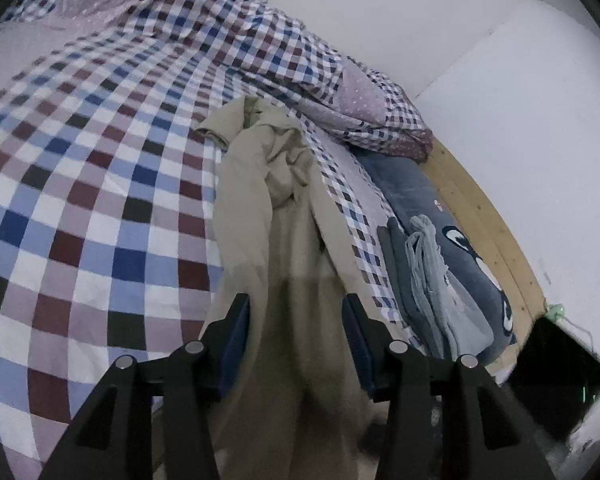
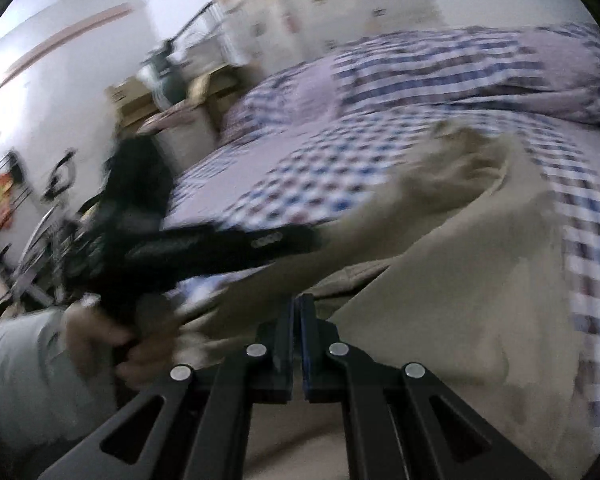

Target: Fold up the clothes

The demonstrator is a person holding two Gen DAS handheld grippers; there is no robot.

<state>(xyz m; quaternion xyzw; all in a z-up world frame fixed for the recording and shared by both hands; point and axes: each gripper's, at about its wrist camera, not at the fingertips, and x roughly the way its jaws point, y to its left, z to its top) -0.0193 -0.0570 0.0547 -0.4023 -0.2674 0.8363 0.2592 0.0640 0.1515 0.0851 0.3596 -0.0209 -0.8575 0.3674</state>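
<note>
Looking down the left tool (image 1: 296,308), its two blue-padded fingers (image 1: 236,332) stand wide apart, and a long beige cotton garment (image 1: 276,208) runs up between them without either pad clearly pressing on it. That garment lies crumpled in a strip on the checked blue, maroon and white bedspread (image 1: 92,208), bunched into folds at its far end. Further back there's a rumpled checked quilt with a dotted lilac lining (image 1: 340,84) heaped against the white wall (image 1: 480,40). Off to the right of the beige piece sits a small stack of folded grey clothes (image 1: 420,276), right beside a dark blue-grey plush cushion with a penguin face (image 1: 468,256) that lies along the pale wooden bed frame (image 1: 484,216).

The right wrist view is pretty smeared. The right tool (image 2: 298,312) has its jaws pressed together, though I can't tell whether any cloth is actually pinched between them; beige fabric spreads just beyond and to the right of the tips. The other tool shows there as a black blur reaching onto the fabric, gripped by a hand (image 2: 112,344) with a light grey sleeve (image 2: 20,360) at lower left.
</note>
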